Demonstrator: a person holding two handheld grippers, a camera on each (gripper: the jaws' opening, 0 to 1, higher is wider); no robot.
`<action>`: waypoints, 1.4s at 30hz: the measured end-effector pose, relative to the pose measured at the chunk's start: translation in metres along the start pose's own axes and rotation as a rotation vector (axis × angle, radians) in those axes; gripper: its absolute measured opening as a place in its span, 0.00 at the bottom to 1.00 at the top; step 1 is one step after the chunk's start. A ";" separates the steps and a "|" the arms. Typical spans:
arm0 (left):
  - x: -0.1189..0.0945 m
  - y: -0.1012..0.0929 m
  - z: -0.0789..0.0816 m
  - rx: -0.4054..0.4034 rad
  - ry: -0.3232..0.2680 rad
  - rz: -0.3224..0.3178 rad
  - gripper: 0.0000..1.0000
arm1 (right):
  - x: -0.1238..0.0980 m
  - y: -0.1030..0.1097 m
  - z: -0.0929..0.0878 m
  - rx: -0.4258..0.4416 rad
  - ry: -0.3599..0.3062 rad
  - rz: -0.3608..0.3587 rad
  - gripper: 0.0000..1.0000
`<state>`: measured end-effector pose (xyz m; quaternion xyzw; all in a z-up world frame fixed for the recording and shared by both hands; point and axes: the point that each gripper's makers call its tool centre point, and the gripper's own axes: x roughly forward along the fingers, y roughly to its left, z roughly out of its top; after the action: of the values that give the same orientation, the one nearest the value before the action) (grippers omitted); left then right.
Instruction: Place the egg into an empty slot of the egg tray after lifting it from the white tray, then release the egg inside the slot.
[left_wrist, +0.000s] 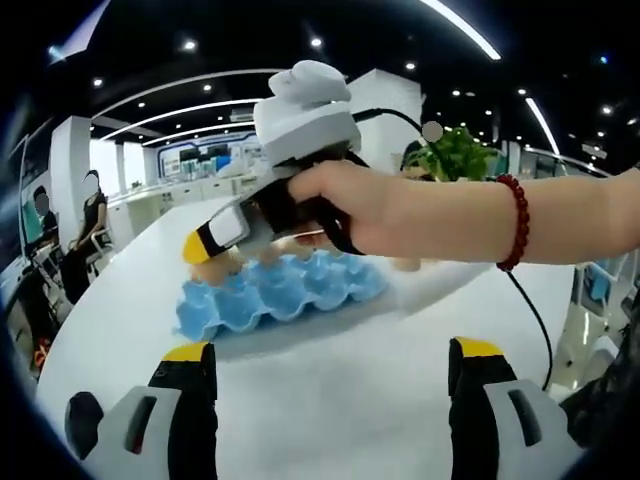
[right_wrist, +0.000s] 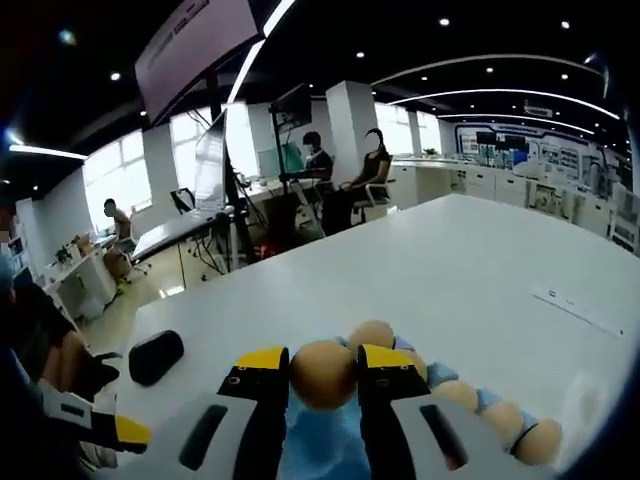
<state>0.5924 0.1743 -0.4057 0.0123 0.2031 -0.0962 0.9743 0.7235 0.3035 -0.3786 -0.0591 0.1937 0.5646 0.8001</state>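
A blue egg tray (left_wrist: 280, 292) lies on the white table (left_wrist: 350, 390). The right gripper (left_wrist: 205, 248), held by a hand, hovers over the tray's left end, and a tan egg (left_wrist: 215, 266) shows just under its yellow tips. In the right gripper view that gripper (right_wrist: 322, 362) is shut on the brown egg (right_wrist: 322, 373), above the blue tray (right_wrist: 320, 445). More eggs (right_wrist: 500, 418) sit in the tray's slots along its right side, and one egg (right_wrist: 372, 333) lies just beyond the tips. My left gripper (left_wrist: 332, 352) stands open and empty, nearer than the tray.
A black oblong object (right_wrist: 155, 356) lies on the table at the left. A black cable (left_wrist: 530, 320) trails across the table from the hand. A green plant (left_wrist: 455, 155) stands behind the arm. People sit at desks in the background (right_wrist: 345, 170).
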 end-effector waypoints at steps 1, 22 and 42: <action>0.000 0.000 0.000 -0.001 0.000 0.000 0.98 | 0.001 0.001 0.000 0.001 -0.002 0.004 0.28; -0.011 0.021 -0.006 -0.017 0.005 0.027 0.98 | 0.024 0.011 -0.018 -0.039 0.039 0.026 0.28; -0.006 0.016 -0.009 -0.019 0.007 0.020 0.98 | 0.027 0.009 -0.026 -0.060 0.052 0.041 0.27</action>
<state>0.5864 0.1920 -0.4115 0.0053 0.2075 -0.0842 0.9746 0.7165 0.3226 -0.4119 -0.0937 0.1985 0.5846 0.7811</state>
